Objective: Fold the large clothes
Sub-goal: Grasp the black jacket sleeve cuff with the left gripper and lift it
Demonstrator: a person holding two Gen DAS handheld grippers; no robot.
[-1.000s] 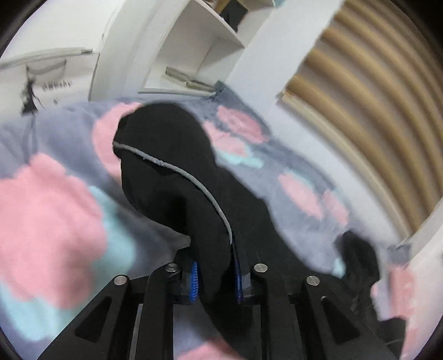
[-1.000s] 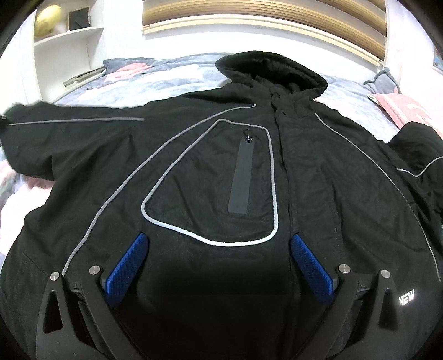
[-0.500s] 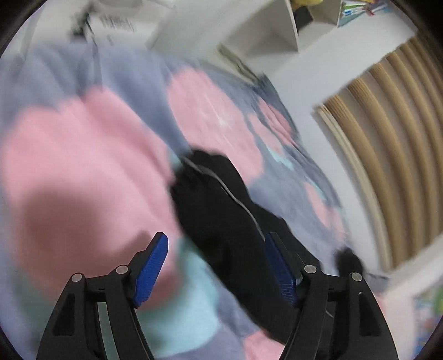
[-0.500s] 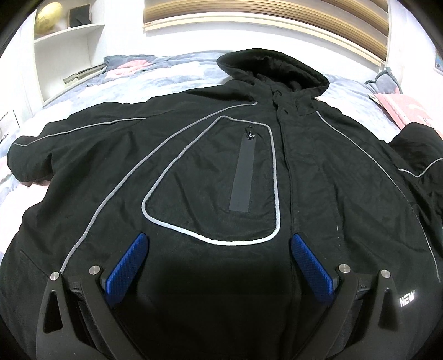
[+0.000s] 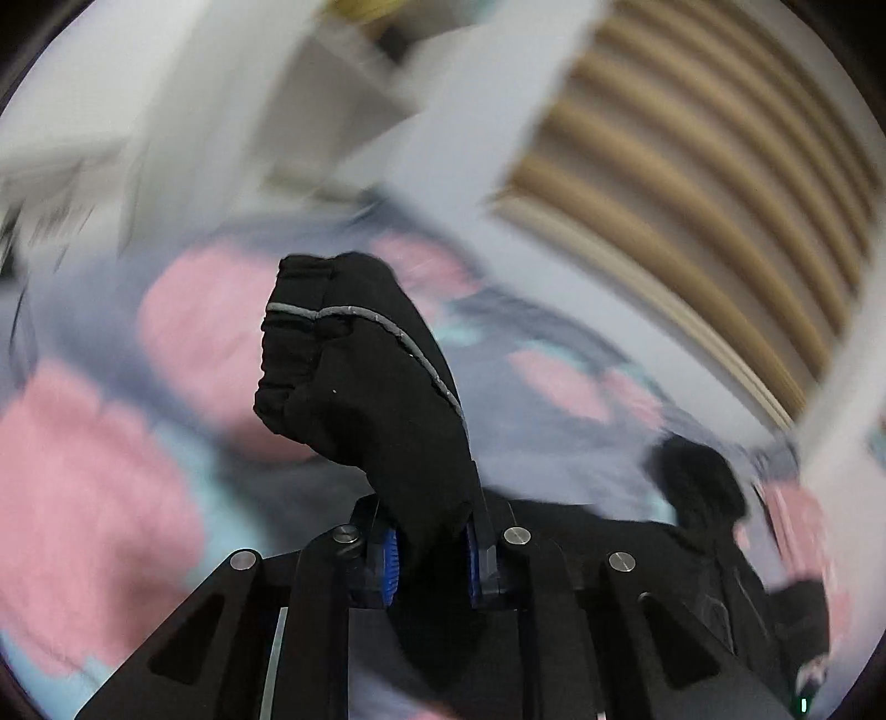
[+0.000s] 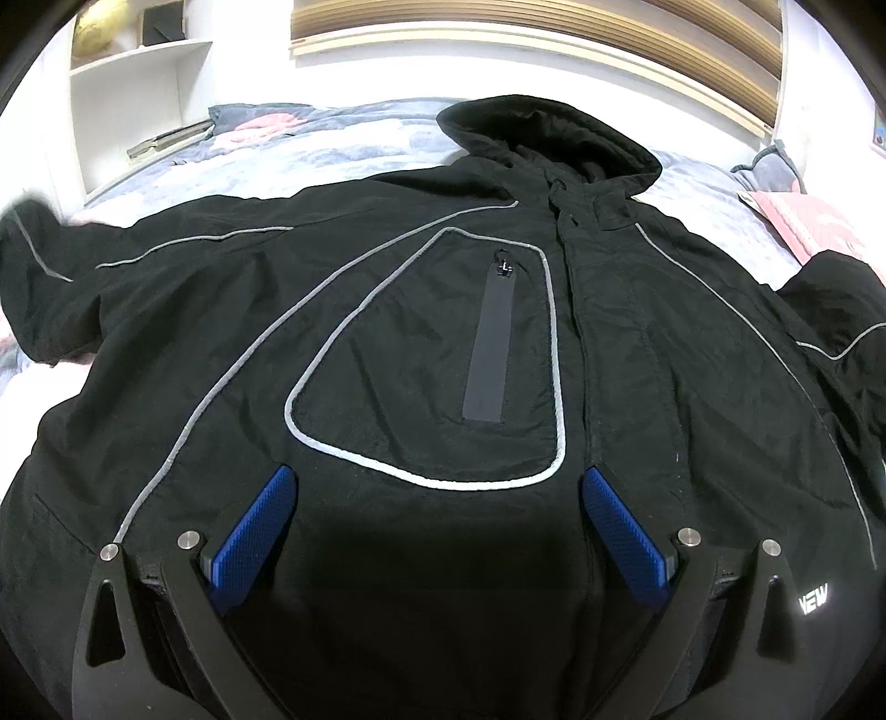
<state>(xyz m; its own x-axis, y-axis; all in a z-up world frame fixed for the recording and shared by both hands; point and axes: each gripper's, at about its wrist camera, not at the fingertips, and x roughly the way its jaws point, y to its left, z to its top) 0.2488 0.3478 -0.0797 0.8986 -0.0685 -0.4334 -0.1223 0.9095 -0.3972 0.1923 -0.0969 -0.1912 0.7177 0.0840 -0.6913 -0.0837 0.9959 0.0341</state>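
A large black hooded jacket (image 6: pixel 476 343) with grey piping lies front up on the bed, hood (image 6: pixel 548 144) at the far end. My right gripper (image 6: pixel 437 515) is open, hovering over the jacket's lower front, holding nothing. My left gripper (image 5: pixel 429 554) is shut on the jacket's left sleeve (image 5: pixel 365 387) and holds its cuff lifted above the bedspread. That sleeve also shows at the left edge of the right wrist view (image 6: pixel 39 266). The other sleeve (image 6: pixel 841 310) lies folded at the right.
The bed has a grey bedspread (image 6: pixel 332 144) with pink and teal patches. White shelves (image 6: pixel 133 83) stand at the far left. A slatted wooden headboard (image 6: pixel 554 22) runs along the back wall. A pink pillow (image 6: pixel 814 216) lies at the right.
My left gripper opened and let go of the sleeve half a second ago, and has now shut on it again and lifted the cuff. The left view is motion-blurred. My right gripper has stayed still.
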